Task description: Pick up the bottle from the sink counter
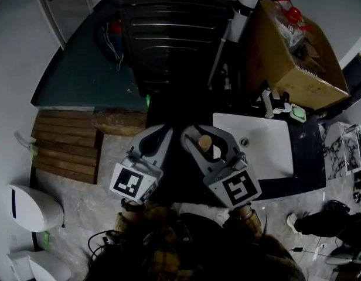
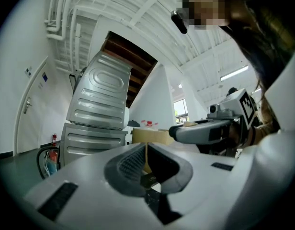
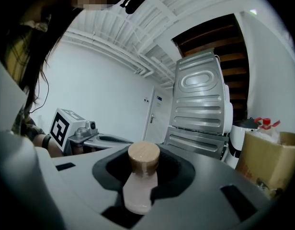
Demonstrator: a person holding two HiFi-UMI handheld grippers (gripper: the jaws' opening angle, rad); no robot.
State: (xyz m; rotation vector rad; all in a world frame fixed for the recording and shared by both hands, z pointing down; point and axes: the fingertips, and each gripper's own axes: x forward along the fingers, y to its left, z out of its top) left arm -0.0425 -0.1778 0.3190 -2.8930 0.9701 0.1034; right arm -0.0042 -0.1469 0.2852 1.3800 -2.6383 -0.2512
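A pale pink bottle [image 3: 140, 186] with a round wooden cap [image 3: 143, 156] stands upright between the jaws of my right gripper [image 3: 146, 152], which is shut on its neck. In the head view the bottle [image 1: 205, 141] is lifted off the counter, held close to the person's body in the right gripper [image 1: 199, 134], left of the white sink basin [image 1: 268, 151]. My left gripper [image 1: 160, 134] hangs beside it, its jaws together with nothing between them [image 2: 146, 150]. From the left gripper view, the right gripper [image 2: 205, 131] shows at the right.
A dark counter [image 1: 309, 157] carries the sink with its faucet [image 1: 268, 101]. Behind stand a large cardboard box [image 1: 292, 51] and a ribbed grey metal appliance [image 1: 169, 28]. Wooden slats [image 1: 66, 145] lie on the floor at left, a white object [image 1: 31, 206] below them.
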